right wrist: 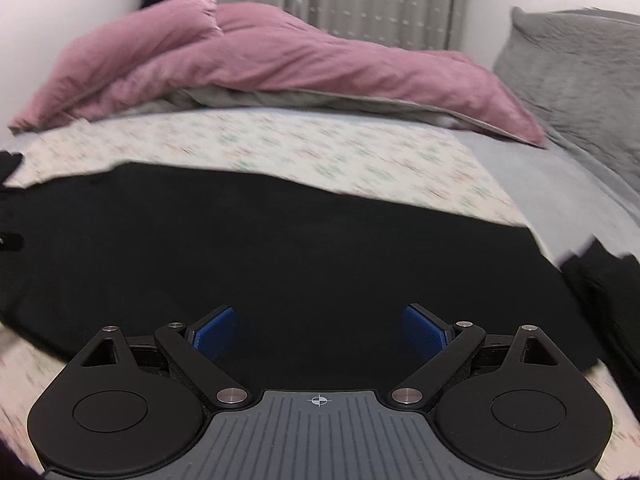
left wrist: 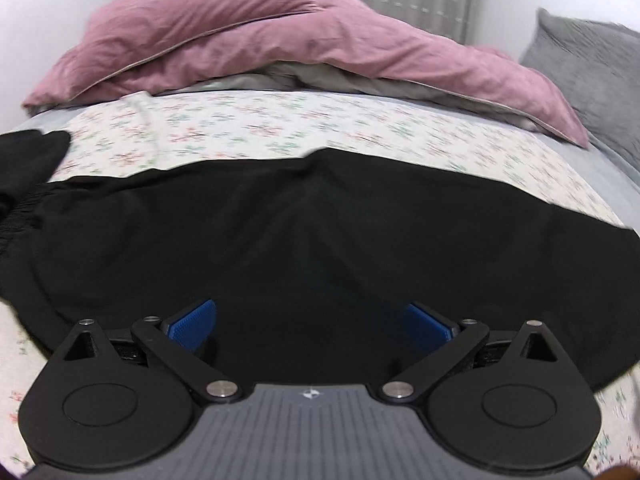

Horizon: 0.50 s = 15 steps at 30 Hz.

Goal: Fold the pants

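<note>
One pair of black pants (left wrist: pixel 304 232) lies spread flat across the bed, on a floral sheet (left wrist: pixel 248 128), with the elastic waistband (left wrist: pixel 24 208) at the left side in the left wrist view. The legs run toward the right; in the right wrist view the pants (right wrist: pixel 280 248) fill the middle, and a second dark piece of cloth (right wrist: pixel 604 280) is at the right edge, but I cannot tell if it belongs to the same garment.

Both tools hover low over the near edge of the cloth. The left gripper (left wrist: pixel 311 326) has its blue fingers (left wrist: pixel 192 326) wide apart and nothing is between them. The right gripper (right wrist: pixel 320 330) is the same: fingers (right wrist: pixel 214 330) apart, holding nothing.

I judge the step in hand is to take the near edge at two places for a fold. To do it well, each gripper should go down until one finger slides under the edge, then close on all the layers together, not only the top one. The two grips should be well apart, so that the cloth lifts evenly and no wrinkle is folded in.

Behind the pants, a pink duvet (left wrist: pixel 280 40) is heaped at the far side, with a grey pillow (right wrist: pixel 576 80) at the right and a curtain (right wrist: pixel 380 4) at the wall.
</note>
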Tool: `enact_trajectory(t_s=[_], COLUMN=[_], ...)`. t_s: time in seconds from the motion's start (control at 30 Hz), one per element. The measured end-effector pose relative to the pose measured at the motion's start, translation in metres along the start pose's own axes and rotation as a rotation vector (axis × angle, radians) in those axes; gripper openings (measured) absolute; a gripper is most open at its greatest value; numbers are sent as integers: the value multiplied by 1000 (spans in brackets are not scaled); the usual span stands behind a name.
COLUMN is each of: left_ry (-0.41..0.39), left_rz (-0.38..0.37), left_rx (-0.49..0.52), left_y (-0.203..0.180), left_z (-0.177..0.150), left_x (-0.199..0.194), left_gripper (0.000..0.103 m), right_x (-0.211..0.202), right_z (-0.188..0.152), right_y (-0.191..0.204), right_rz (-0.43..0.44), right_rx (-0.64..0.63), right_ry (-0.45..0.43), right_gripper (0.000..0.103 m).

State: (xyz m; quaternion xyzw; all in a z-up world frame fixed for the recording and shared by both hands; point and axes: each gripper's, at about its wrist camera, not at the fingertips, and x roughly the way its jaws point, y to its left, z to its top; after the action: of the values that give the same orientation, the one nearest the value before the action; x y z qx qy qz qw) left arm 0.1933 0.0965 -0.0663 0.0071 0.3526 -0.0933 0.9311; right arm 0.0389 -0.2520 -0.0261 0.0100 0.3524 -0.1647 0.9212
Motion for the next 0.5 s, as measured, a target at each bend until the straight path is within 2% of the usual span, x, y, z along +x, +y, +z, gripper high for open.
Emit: enact_trajectory(t_s=[0.1, 0.23, 0.37, 0.5], left_ry=[10, 22, 27, 32], left_rz=[-18, -30, -39, -44], left_rx=[51, 106, 129, 138], left_y=[-14, -28, -37, -40], left_z=[-5, -8, -9, -10], left_x=[3, 7, 10, 11], left_gripper=[103, 103, 103, 103], right_x=[-4, -4, 4, 20], right_z=[-12, -25, -33, -39], right_y=[-26, -68, -110, -146], right_rz=[-50, -107, -232, -271], right_rx=[59, 205, 350, 519], right_ry=[13, 32, 59, 80], right_gripper=[95, 95, 95, 95])
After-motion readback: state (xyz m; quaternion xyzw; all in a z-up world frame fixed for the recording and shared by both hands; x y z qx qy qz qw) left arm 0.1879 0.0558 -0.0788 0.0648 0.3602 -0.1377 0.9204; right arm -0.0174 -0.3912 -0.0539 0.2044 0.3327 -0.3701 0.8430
